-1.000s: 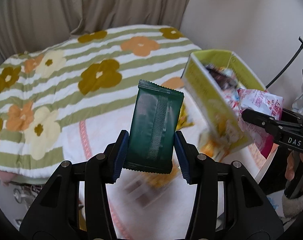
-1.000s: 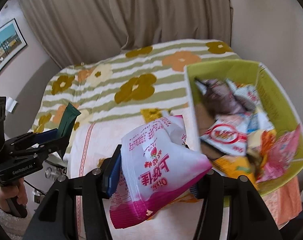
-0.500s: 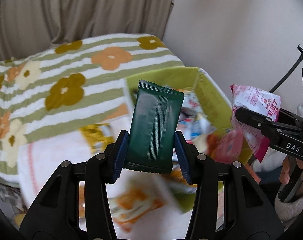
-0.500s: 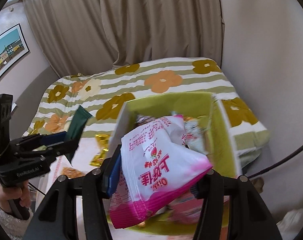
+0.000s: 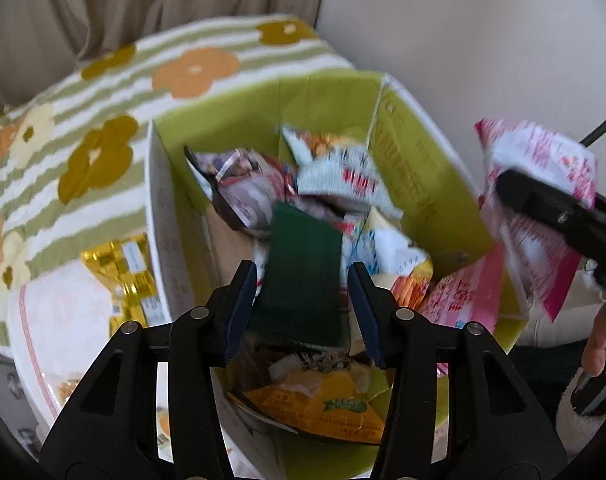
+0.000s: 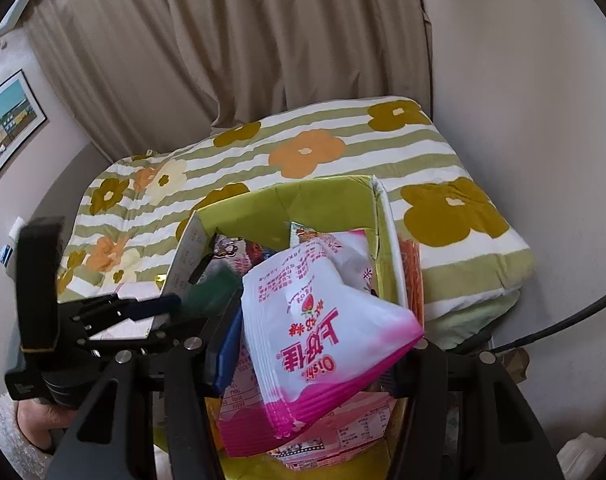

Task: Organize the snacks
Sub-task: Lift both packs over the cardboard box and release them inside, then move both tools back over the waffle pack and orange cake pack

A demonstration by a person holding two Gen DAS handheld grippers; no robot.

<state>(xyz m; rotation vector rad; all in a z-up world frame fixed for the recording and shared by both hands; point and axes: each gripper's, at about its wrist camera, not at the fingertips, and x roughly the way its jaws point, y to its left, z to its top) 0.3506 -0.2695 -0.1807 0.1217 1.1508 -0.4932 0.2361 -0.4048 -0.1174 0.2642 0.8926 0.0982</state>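
Note:
A lime-green cardboard box (image 5: 423, 152) holds several snack packets. My left gripper (image 5: 303, 304) hangs over it, jaws opening. The dark green packet (image 5: 303, 276) is between the pads, blurred, with a narrow gap on each side, so they no longer press it. My right gripper (image 6: 315, 356) is shut on a pink-and-white snack bag (image 6: 319, 320), held above the box (image 6: 323, 196). In the left wrist view that bag (image 5: 539, 168) shows at the right, beyond the box's rim. The left gripper (image 6: 155, 312) sits at the box's left wall in the right wrist view.
The box stands beside a bed with a green-striped flower cover (image 5: 103, 128). A gold packet (image 5: 131, 276) lies on a white towel (image 5: 63, 320) left of the box. A curtain (image 6: 263, 60) and a pale wall (image 5: 483, 40) close the back and right.
Both grippers have swung over the box. The left jaws have parted, and the green packet has slipped lower and tilted between them. The pink bag stays clamped.

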